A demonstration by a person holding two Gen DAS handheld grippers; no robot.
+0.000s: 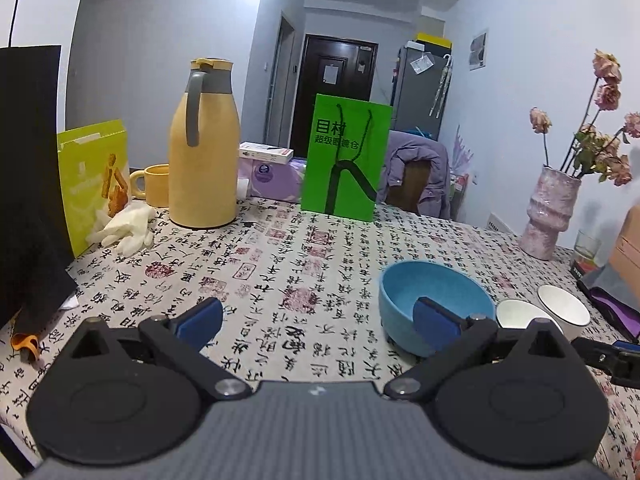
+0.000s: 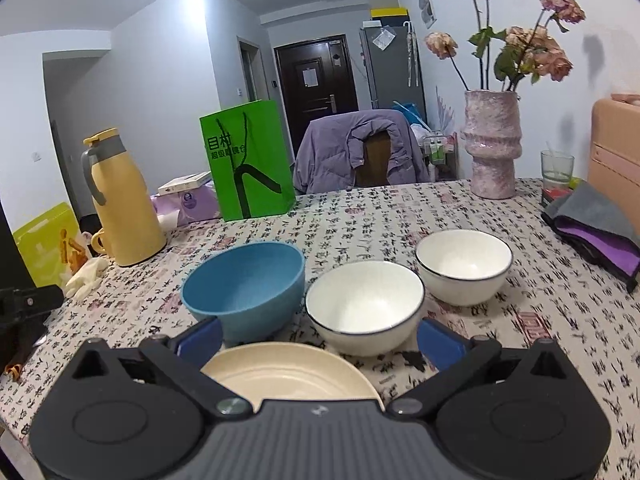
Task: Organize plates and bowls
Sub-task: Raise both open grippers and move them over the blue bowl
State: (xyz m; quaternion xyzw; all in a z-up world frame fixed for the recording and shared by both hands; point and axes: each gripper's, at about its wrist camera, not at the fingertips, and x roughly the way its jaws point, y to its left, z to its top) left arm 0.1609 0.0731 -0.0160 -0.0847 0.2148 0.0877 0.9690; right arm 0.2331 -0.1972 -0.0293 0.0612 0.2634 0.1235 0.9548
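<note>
A: Where's the round blue plastic bowl?
B: On the calligraphy-print tablecloth, just left of two white ceramic bowls; a cream plate is nearest, possibly touching it.
A: Grippers?
B: Left gripper and right gripper are both spread, holding nothing.

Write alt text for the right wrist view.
The open right gripper hovers over a cream plate lying between its blue-padded fingers. Beyond it stand a blue bowl and two white dark-rimmed bowls, all empty, on a calligraphy-print tablecloth.
</note>
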